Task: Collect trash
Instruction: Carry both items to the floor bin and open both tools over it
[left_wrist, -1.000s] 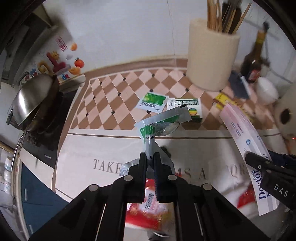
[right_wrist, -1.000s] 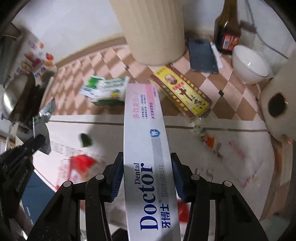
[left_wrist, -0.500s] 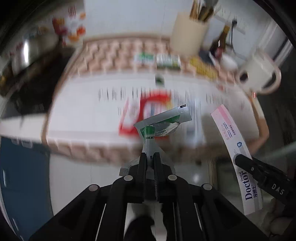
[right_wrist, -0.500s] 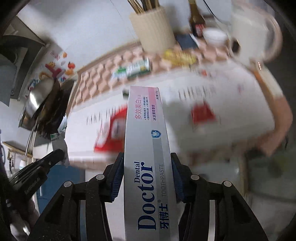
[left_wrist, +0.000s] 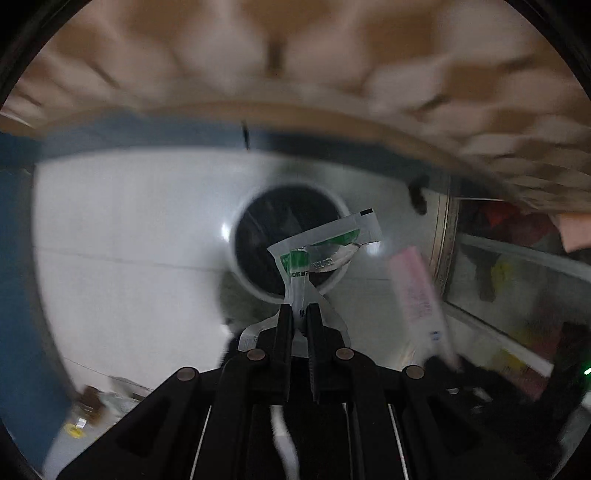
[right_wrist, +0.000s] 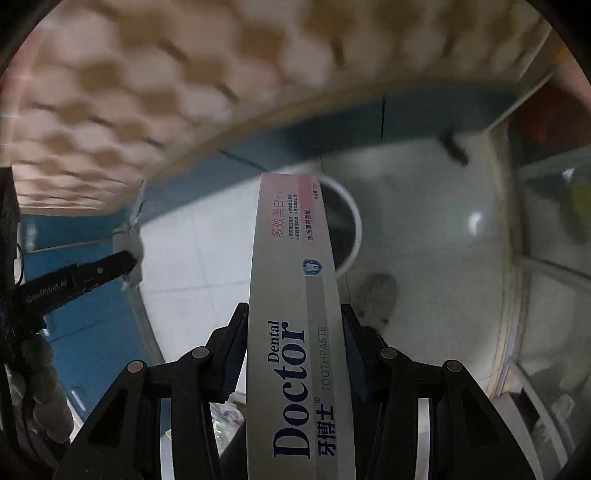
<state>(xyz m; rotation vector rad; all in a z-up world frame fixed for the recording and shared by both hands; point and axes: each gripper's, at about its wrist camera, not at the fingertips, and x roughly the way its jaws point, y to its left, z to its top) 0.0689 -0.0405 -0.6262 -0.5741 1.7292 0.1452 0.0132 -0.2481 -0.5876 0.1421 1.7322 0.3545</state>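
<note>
Crinkled foil sachet (left_wrist: 321, 247) pinched in left jaws | flat toothpaste carton (right_wrist: 295, 295) clamped in right jaws

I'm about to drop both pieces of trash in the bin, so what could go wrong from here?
The toothpaste box in the right hand-held gripper is long and only partly over the bin, so it may tip off the rim. The light sachet in the left hand-held gripper could flutter aside. Both views are blurred, so aim is uncertain.
</note>
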